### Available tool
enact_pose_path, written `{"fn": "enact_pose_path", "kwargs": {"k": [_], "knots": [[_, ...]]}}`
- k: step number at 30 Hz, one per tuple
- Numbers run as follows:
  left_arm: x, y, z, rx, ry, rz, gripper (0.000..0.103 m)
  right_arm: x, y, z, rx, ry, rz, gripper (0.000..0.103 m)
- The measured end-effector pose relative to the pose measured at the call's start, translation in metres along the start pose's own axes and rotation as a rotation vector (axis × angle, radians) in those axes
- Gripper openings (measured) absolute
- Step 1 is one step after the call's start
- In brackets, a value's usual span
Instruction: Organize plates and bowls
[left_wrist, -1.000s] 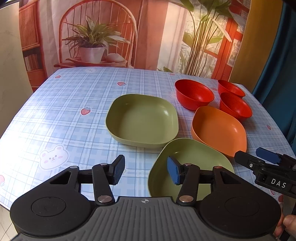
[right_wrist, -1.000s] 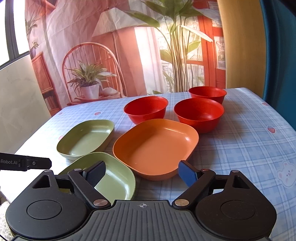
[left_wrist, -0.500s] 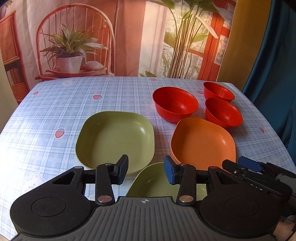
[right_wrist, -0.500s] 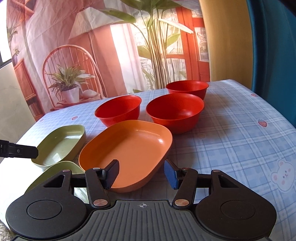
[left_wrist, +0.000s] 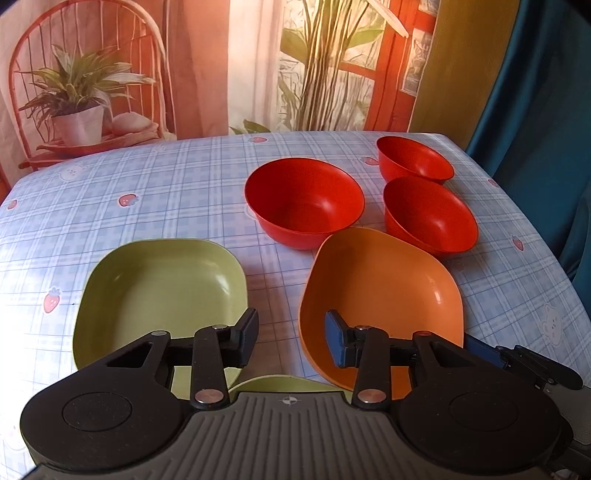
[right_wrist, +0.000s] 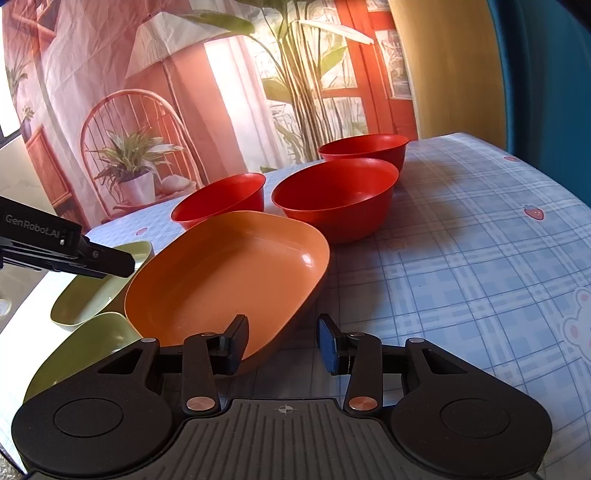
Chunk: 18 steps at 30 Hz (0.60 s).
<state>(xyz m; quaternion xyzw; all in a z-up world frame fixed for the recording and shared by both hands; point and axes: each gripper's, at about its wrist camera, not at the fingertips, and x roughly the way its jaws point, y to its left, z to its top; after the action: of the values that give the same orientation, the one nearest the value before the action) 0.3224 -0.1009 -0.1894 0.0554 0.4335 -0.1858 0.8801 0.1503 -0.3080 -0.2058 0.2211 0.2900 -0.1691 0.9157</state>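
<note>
So far, as I read it, almost nothing is sorted: every dish sits singly on the blue checked tablecloth (left_wrist: 166, 206), nothing nested, so all the stacking is left. Going left to right, the pale green square plastic plate (left_wrist: 162, 288) lies flat at the left, and a second green plate (right_wrist: 74, 354) shows only as a rim under my camera housings, just beside it. My left gripper (left_wrist: 291, 341) hangs over the bare cloth between that green plate and the orange square plastic plate (left_wrist: 380, 295); its jaws have just been closing, nothing is between them, and they are part-way parted and empty. The orange plate comes next, its near rim just under my right gripper (right_wrist: 281, 345), whose left pad sits over the inside of the rim and whose right pad sits outside it. Those jaws have just been closing too, yet a gap remains and I see no pad pressing the rim, so I judge it not yet gripped. Beyond stand three red round plastic bowls (left_wrist: 304, 203), apart from one another, the two on the right nearly touching.
</note>
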Motion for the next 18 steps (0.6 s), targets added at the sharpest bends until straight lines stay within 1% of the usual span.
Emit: {"fn": "enact_pose_path", "kwargs": {"k": [2,4,6,9,11,14,16,17,18], "knots": [[0.006,-0.002,0.001,-0.001,0.009,0.011,0.031,0.0,-0.001,0.0,0.008,-0.003,0.006,0.036],[0.012,-0.002,0.002,-0.009,0.016,0.015,0.028,0.001,-0.001,0.0,0.013,-0.007,0.009,0.036],[0.017,-0.002,0.002,-0.009,0.024,0.009,0.021,0.001,-0.002,0.0,0.02,-0.011,0.009,0.033],[0.022,-0.005,0.0,0.005,0.042,-0.001,0.021,0.0,-0.003,-0.001,0.027,-0.015,0.008,0.033],[0.024,-0.006,-0.002,0.009,0.054,-0.023,0.021,0.0,-0.003,-0.001,0.028,-0.016,0.008,0.033],[0.019,-0.009,-0.002,0.009,0.058,-0.042,0.02,0.001,-0.003,-0.001,0.031,-0.013,0.009,0.032],[0.012,-0.012,0.0,0.027,0.043,-0.053,0.02,-0.001,-0.005,-0.001,0.044,-0.004,0.011,0.028],[0.007,-0.014,0.001,0.039,0.034,-0.056,0.019,-0.001,-0.005,0.0,0.054,0.005,0.019,0.024],[0.004,-0.016,0.002,0.057,0.027,-0.051,0.017,-0.002,-0.006,0.001,0.064,0.013,0.025,0.023]]}}
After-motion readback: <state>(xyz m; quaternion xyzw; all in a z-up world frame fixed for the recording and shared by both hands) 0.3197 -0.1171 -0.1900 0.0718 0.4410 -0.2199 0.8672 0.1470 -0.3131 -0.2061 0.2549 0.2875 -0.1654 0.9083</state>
